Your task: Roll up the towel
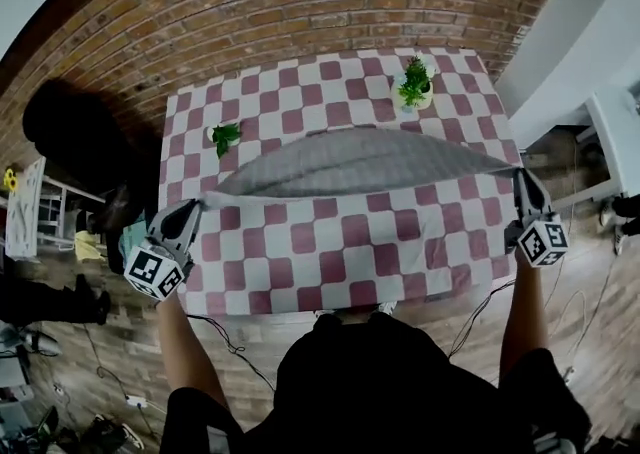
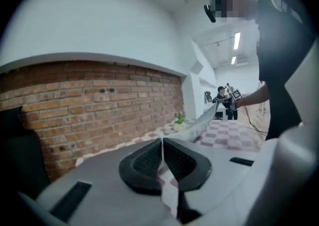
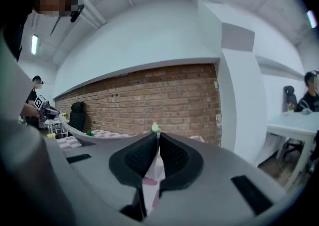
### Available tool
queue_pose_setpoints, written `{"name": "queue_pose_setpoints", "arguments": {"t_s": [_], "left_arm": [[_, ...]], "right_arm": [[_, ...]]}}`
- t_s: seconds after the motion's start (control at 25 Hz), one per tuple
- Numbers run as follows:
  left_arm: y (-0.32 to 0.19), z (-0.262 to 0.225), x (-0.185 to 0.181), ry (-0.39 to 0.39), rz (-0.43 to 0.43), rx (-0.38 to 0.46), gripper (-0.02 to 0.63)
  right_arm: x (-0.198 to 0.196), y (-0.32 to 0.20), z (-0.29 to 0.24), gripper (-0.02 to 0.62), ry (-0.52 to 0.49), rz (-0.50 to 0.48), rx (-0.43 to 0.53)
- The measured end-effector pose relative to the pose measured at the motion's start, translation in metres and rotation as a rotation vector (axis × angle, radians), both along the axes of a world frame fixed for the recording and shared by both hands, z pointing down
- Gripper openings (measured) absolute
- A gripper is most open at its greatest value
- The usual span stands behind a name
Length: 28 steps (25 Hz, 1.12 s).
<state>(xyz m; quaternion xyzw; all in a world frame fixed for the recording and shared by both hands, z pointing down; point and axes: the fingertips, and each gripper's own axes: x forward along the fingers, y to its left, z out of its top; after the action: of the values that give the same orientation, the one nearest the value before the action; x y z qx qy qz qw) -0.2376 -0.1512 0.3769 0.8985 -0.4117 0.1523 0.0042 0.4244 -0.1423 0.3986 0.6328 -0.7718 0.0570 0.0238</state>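
Left gripper (image 1: pixel 198 204): at 9 o'clock of the checked table (image 1: pixel 300 92), jaws pressed together on one corner of the towel, with pink-and-white cloth pinched between the pads.

Towel (image 1: pixel 360 162): held taut in the air between the two grippers, grey face showing, its slack bellying toward 12 o'clock. No roll has been started.

Sprig (image 1: pixel 225 134): lies at 10 o'clock, just beside the towel's far edge.

Potted plant (image 1: pixel 414 82): stands at 1 o'clock, near the top of the belly.

Right gripper (image 1: pixel 520 177): at 3 o'clock, jaws clamped shut on the opposite corner, cloth caught between them.

Risk: each grip looks to hold only a thin pinch of corner, so a hard pull could slip one free and drop that side. If the hands are uneven, the roll would likely start crooked. Laying the towel too far toward 12 o'clock could drag it across the plants.
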Motion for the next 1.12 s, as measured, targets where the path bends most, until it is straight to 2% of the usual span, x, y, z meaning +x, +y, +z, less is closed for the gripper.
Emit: {"name": "queue_pose_setpoints", "arguments": {"t_s": [0.2, 0.4, 0.56, 0.72, 0.8, 0.84, 0.92, 1.0, 1.12], "left_arm": [[0.068, 0.118, 0.001, -0.070, 0.038, -0.272, 0.009], [0.128, 0.171, -0.005, -0.087, 0.020, -0.407, 0.011], [0.145, 0.183, -0.018, -0.094, 0.003, -0.448, 0.011], [0.149, 0.194, -0.012, -0.142, 0.027, -0.480, 0.014], [0.152, 0.200, -0.015, -0.149, 0.012, -0.506, 0.025], [0.154, 0.202, -0.019, -0.142, -0.003, -0.524, 0.051], [0.155, 0.202, -0.029, -0.113, -0.045, -0.549, 0.162], [0.147, 0.193, -0.040, -0.082, -0.094, -0.530, 0.163], [0.118, 0.171, -0.042, -0.051, -0.119, -0.462, 0.163]], "right_arm": [[-0.009, 0.049, 0.098, 0.021, -0.063, 0.022, -0.229], [-0.008, 0.093, 0.138, 0.021, -0.092, 0.053, -0.338], [-0.009, 0.116, 0.156, 0.021, -0.065, 0.052, -0.395], [-0.009, 0.124, 0.176, 0.021, -0.051, 0.045, -0.439], [-0.008, 0.126, 0.183, 0.023, -0.045, 0.043, -0.453], [-0.007, 0.127, 0.185, 0.025, -0.044, 0.042, -0.459], [-0.004, 0.129, 0.188, 0.043, -0.050, 0.053, -0.463], [0.003, 0.132, 0.186, 0.119, -0.066, 0.086, -0.456], [0.010, 0.137, 0.181, 0.132, -0.098, 0.141, -0.433]]}}
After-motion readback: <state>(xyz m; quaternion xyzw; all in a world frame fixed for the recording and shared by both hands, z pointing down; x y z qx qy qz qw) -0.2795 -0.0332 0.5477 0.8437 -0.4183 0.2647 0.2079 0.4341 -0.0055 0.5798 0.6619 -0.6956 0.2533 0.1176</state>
